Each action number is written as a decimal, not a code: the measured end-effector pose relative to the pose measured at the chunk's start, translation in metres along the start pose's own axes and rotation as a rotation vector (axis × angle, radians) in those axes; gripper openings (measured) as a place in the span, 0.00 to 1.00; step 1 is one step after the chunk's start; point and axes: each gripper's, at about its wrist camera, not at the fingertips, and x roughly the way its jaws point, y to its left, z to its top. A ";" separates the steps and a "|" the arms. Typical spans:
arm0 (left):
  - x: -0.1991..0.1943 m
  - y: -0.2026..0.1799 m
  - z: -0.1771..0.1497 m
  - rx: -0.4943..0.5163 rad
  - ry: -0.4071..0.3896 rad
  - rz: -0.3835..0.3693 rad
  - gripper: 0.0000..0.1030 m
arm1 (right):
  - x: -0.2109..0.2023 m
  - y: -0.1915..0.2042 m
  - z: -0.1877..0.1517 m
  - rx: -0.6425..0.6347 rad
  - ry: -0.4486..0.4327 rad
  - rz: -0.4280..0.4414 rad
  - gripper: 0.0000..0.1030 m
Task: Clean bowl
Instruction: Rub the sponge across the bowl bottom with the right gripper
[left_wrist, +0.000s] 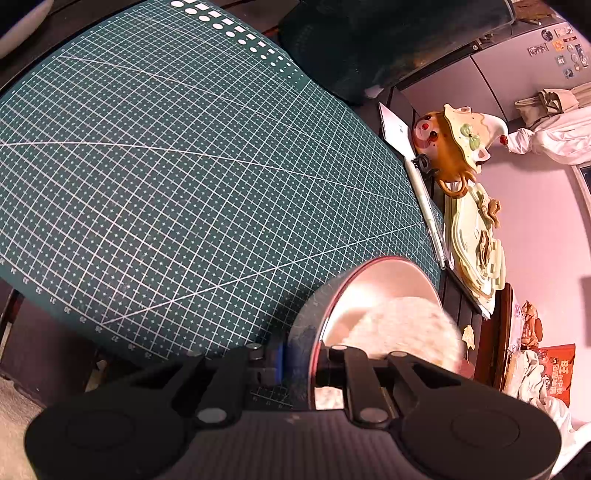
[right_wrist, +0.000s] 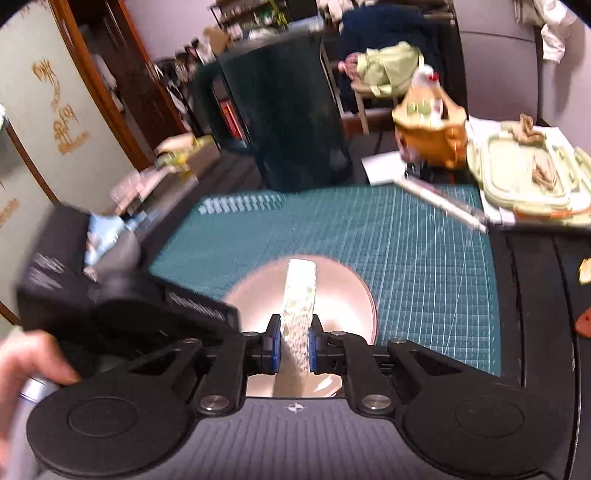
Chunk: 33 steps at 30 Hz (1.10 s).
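Green gridded cutting mat (right_wrist: 406, 240), white lines, flat on the dark surface (right_wrist: 535, 295). Round smooth bowl (right_wrist: 343, 295), pale inside with a reddish rim, is over the mat's near edge. Left gripper (left_wrist: 299, 363) is clamped on the bowl rim, tilting it. Right gripper (right_wrist: 293, 347) pinches a porous off-white sponge (right_wrist: 299, 295) upright inside the bowl.

Glossy smooth bowl (right_wrist: 343, 295), porous rough sponge (right_wrist: 299, 295).
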 end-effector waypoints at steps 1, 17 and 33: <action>0.000 0.000 0.000 0.004 -0.001 0.002 0.14 | 0.004 0.003 -0.002 -0.035 -0.001 -0.023 0.12; 0.001 0.002 0.001 0.005 -0.001 0.002 0.14 | -0.024 -0.004 0.011 -0.004 -0.093 0.002 0.12; -0.002 0.002 -0.003 0.013 -0.003 0.006 0.14 | -0.013 0.012 0.003 -0.177 -0.090 -0.153 0.12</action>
